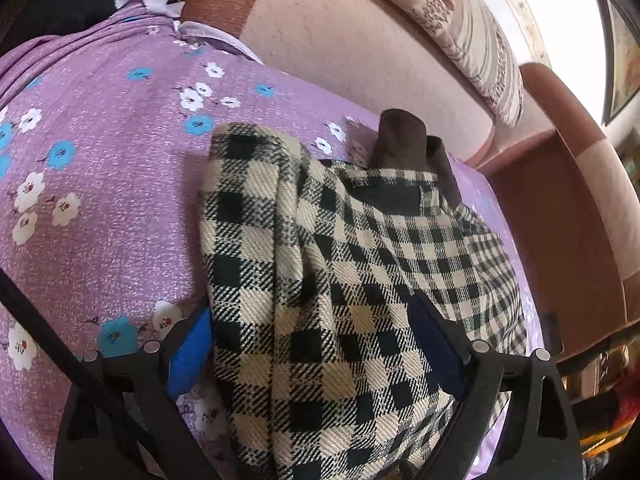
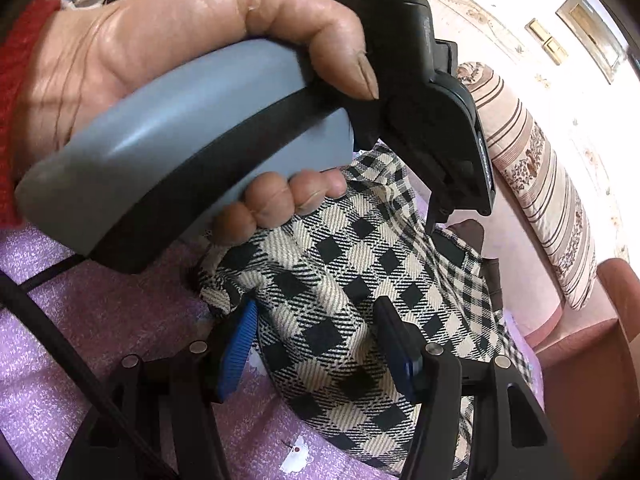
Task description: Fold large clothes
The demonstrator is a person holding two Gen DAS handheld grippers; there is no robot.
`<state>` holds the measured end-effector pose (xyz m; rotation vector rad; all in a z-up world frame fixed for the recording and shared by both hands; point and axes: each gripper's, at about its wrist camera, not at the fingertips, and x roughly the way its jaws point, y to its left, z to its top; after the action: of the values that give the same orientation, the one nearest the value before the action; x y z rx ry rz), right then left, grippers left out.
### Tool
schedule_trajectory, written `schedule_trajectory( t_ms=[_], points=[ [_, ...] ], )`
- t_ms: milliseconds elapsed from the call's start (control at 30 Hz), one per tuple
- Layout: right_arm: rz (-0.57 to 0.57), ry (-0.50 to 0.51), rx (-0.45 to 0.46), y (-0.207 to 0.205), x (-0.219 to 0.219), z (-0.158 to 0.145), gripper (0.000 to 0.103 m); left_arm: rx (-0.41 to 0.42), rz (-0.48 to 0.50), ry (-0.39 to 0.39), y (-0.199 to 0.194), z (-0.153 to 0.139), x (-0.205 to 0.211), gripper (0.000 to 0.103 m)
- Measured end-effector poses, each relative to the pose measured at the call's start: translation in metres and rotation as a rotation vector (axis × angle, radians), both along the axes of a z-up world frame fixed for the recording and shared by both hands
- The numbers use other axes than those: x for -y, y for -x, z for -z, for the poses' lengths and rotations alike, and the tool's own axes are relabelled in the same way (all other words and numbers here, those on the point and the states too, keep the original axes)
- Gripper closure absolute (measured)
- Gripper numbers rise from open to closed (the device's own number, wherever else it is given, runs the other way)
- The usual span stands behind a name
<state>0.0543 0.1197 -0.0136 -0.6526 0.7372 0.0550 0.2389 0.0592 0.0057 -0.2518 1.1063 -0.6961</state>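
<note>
A black-and-cream checked garment (image 1: 320, 264) with a brown collar (image 1: 404, 140) lies folded on a purple floral sheet (image 1: 104, 184). My left gripper (image 1: 316, 336) is open, its blue-padded fingers straddling the near part of the garment. In the right wrist view the same garment (image 2: 344, 296) lies between my right gripper's (image 2: 320, 344) open fingers. The hand holding the left gripper's grey handle (image 2: 168, 152) fills the upper left of that view, just above the cloth.
A pink and brown sofa back (image 1: 360, 40) runs behind the sheet, with a brown armrest (image 1: 560, 200) on the right. A striped patterned cushion (image 1: 472, 32) leans on the sofa back; it also shows in the right wrist view (image 2: 544, 184). A black cable (image 2: 60, 340) crosses lower left.
</note>
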Motion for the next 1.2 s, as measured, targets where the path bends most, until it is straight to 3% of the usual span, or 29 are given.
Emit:
schedule_trajectory(
  t_ms=[33,67,100,133,167,267,367,533,667,867,1100,1200],
  points=[
    [-0.004,-0.010,-0.006,-0.001,0.001,0.000,0.043,-0.004,0.007,0.011,-0.001,0.000,-0.003,0.017],
    [-0.016,-0.020,-0.015,0.000,0.001,0.000,0.051,-0.014,0.012,0.026,-0.002,0.000,-0.005,0.046],
    [-0.029,-0.022,-0.018,0.000,0.000,0.000,0.056,-0.024,0.004,0.019,-0.004,0.001,-0.007,0.066],
    [-0.044,-0.018,-0.018,0.001,-0.001,0.001,0.068,-0.054,-0.007,0.015,-0.006,0.004,-0.011,0.084],
    [-0.063,-0.006,-0.016,0.004,-0.004,0.003,0.079,-0.072,-0.020,0.036,-0.007,0.006,-0.014,0.086],
    [-0.072,-0.009,0.008,0.007,-0.004,0.000,0.089,-0.040,-0.053,-0.015,0.001,-0.001,-0.008,0.089],
    [-0.056,-0.117,0.008,0.006,0.014,-0.016,0.092,0.011,-0.082,-0.064,0.015,-0.026,0.003,0.090],
    [-0.070,-0.151,0.112,0.029,0.035,-0.046,0.092,0.050,-0.093,-0.091,0.030,-0.071,0.029,0.090],
    [-0.011,-0.212,0.166,0.041,0.077,-0.075,0.092,0.087,-0.069,-0.135,0.042,-0.099,0.078,0.090],
    [0.128,-0.278,0.194,0.059,0.171,-0.099,0.092,0.125,0.032,-0.200,0.070,-0.120,0.192,0.091],
    [0.307,-0.364,0.159,0.077,0.276,-0.093,0.092,0.126,0.155,-0.284,0.098,-0.101,0.318,0.091],
    [0.394,-0.449,0.120,0.081,0.316,-0.084,0.092,0.137,0.197,-0.342,0.111,-0.085,0.363,0.091]
  ],
)
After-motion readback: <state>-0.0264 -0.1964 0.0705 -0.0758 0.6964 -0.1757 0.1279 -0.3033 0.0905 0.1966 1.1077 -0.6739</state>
